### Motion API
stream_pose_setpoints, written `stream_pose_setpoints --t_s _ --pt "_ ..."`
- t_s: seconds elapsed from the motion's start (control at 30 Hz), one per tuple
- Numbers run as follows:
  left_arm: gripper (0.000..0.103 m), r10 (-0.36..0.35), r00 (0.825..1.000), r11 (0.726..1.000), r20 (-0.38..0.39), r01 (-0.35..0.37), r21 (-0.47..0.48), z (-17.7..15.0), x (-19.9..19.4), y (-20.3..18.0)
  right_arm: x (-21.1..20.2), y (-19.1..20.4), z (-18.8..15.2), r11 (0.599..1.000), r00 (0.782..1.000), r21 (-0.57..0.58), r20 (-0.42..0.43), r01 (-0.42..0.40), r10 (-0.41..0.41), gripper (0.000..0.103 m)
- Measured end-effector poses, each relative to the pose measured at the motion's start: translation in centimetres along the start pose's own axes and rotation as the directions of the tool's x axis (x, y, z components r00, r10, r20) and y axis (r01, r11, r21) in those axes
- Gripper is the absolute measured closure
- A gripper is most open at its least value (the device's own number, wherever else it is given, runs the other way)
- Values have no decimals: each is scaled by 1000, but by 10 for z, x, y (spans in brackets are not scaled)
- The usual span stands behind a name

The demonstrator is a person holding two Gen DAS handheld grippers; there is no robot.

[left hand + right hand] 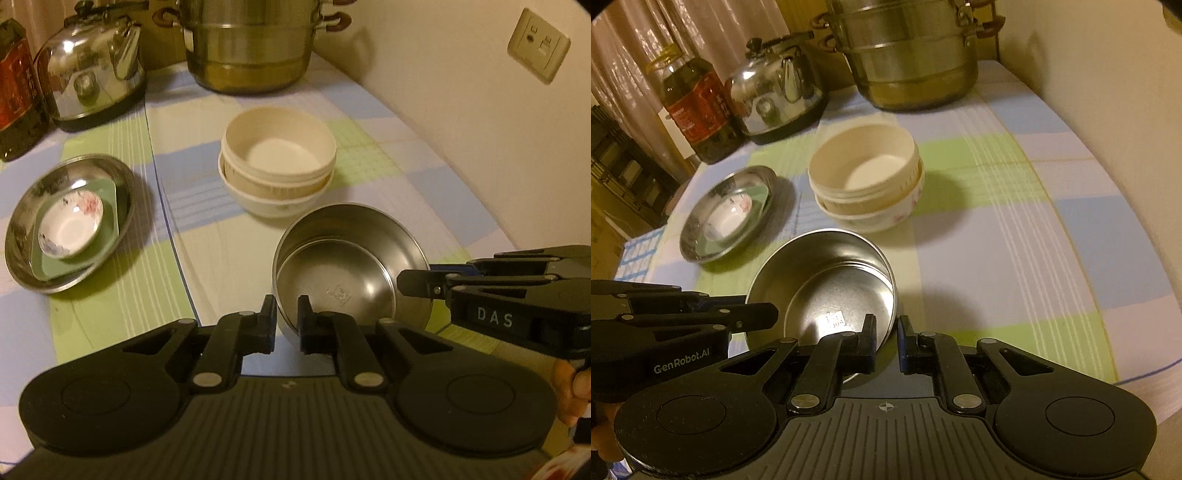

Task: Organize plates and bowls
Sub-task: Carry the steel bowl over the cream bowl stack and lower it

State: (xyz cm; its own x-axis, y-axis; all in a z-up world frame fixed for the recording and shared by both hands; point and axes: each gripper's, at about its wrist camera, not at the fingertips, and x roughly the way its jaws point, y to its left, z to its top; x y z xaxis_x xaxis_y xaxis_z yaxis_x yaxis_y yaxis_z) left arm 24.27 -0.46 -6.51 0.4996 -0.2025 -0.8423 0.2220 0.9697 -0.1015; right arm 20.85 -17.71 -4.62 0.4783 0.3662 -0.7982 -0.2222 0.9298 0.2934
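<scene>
1. The left gripper (287, 320) is seen low over the checked tablecloth (388, 162), its two fingers closed on the near rim of the round stainless-steel bowl (354, 254), one finger outside the wall and one inside.
2. The right gripper (886, 341) is seen clamped on the opposite rim of the same steel bowl (827, 280), again with one finger inside and one outside; in the left wrist view it enters from the right edge.
3. The steel bowl is held tilted near the front of the table, and a second steel bowl is seen nested inside it.
4. Bare cloth lies to the right of the bowl, up to the cream wall (443, 92).
5. Just behind it stands a stack of cream bowls (277, 162).
6. To the left, well apart, a shallow steel plate (70, 221) carries a green square dish and a small flowered white saucer (70, 225).
7. A steel kettle (96, 62), a large steamer pot (251, 44) and a dark bottle (698, 107) are ranged along the far edge.
</scene>
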Motion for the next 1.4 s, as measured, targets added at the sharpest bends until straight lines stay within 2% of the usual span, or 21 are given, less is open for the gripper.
stream_pose_setpoints --t_s 0.4,0.87,1.1,1.4 --pt "93 14 997 1000 74 -14 3 52 -10 5 -12 -3 57 999 998 18 56 -31 30 92" --pt "93 38 993 999 114 -36 -18 112 7 21 12 -13 124 999 997 32 68 -41 39 92" --pt "93 50 994 999 94 -48 -25 126 23 29 32 -17 143 999 999 37 39 -36 35 92" --pt "93 49 998 997 39 -46 -59 129 48 39 55 -27 152 997 999 64 -11 -46 47 92"
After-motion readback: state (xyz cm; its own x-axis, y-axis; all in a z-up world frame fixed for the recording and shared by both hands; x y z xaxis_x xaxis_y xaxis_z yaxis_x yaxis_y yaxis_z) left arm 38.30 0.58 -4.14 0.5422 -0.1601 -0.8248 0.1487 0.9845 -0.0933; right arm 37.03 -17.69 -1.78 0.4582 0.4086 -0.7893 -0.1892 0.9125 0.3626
